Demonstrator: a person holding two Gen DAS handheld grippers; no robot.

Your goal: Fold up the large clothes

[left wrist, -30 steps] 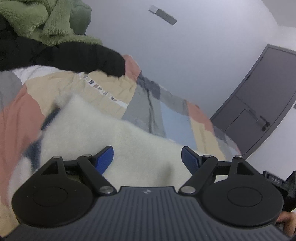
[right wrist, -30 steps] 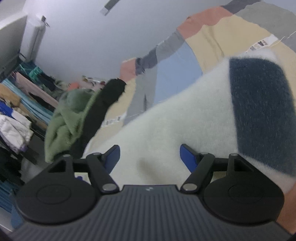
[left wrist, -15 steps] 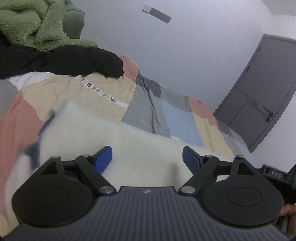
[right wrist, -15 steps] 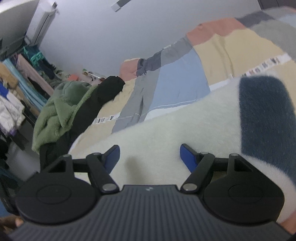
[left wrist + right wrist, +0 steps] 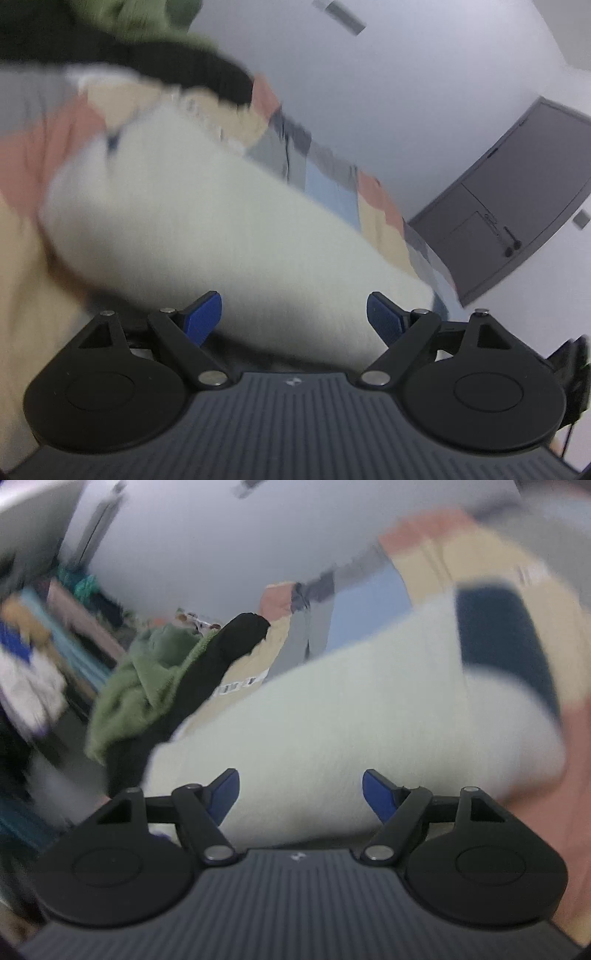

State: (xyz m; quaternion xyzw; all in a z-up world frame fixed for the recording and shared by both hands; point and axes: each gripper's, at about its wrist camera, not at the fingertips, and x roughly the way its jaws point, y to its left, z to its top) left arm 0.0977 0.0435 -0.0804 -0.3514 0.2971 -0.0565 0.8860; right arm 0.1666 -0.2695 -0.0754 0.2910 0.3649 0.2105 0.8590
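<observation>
Sprawling across both views, the bed (image 5: 22,258) wears a patchwork cover of peach, tan, grey and pale blue. On it lies the cream fleece (image 5: 221,229), fluffy, with a navy patch (image 5: 498,635) showing in the right view. Further back, a green fleece (image 5: 140,686) sits heaped on a black garment (image 5: 229,646). Left claw (image 5: 294,319) is spread wide over the near edge of the cream fleece, blue pads clear of it, gripping nothing. Right claw (image 5: 301,795), jaws opening, frames that fleece too, holding nothing. Everything is motion-blurred.
</observation>
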